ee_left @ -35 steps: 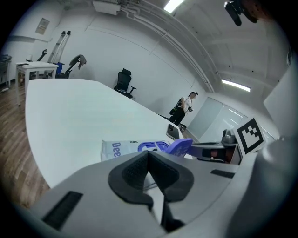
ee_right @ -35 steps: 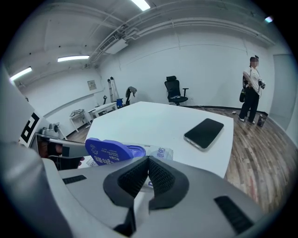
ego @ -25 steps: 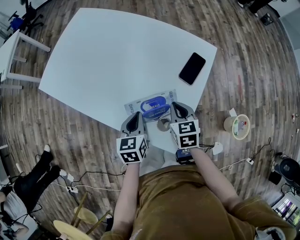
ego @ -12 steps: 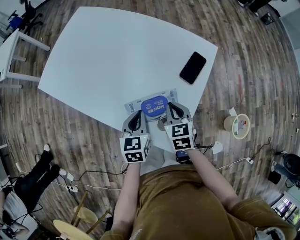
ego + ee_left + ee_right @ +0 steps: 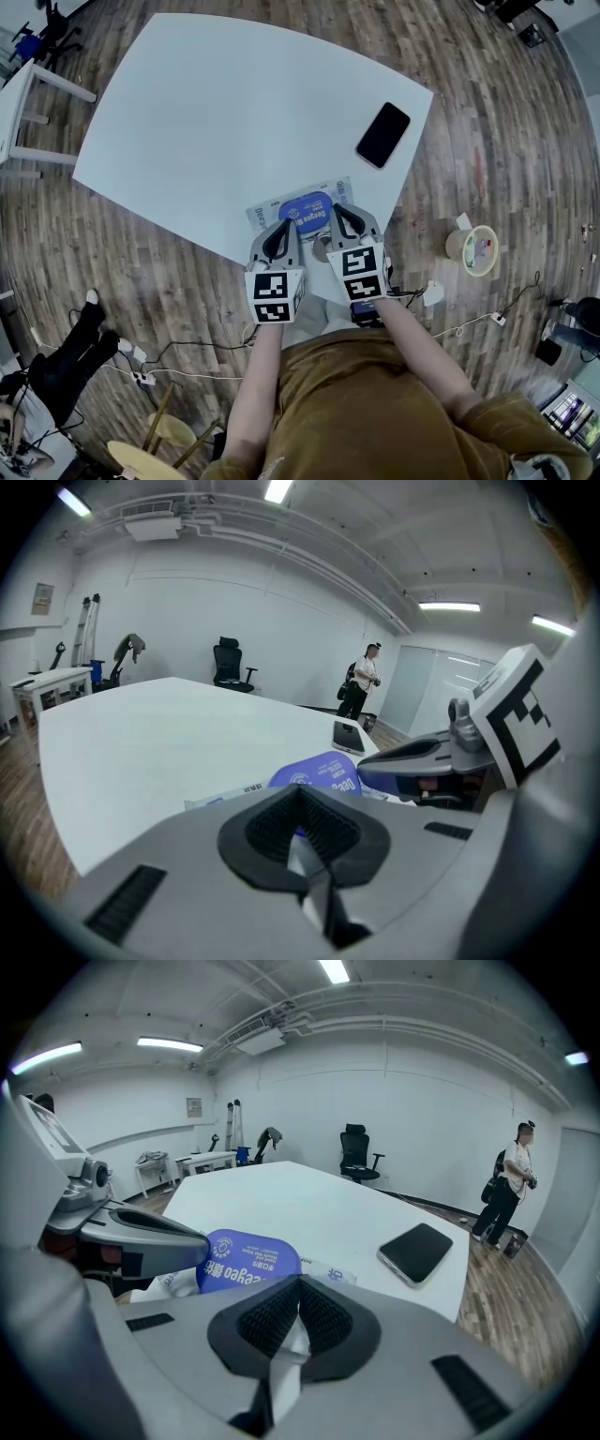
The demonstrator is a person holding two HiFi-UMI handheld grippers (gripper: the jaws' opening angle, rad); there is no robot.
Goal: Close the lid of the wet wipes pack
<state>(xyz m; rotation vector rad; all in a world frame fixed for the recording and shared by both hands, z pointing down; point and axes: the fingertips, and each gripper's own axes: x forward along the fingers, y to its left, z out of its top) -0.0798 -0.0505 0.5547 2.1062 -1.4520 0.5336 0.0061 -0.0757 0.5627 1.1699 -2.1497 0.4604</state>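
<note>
Left gripper (image 5: 278,234) and right gripper (image 5: 345,221): jaws together, nothing clamped. They flank the wet wipes pack (image 5: 264,210) at the tabletop (image 5: 216,122) near edge. Blue lid (image 5: 307,214) is down.

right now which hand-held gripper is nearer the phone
Right. The right hand-held gripper is at the right end of the wet wipes pack, the side toward the phone; the left hand-held gripper is at its left end, farther off.

On table (image 5: 216,112), wet wipes pack (image 5: 302,212) at near edge — phone (image 5: 382,135) behind it, rightward
</note>
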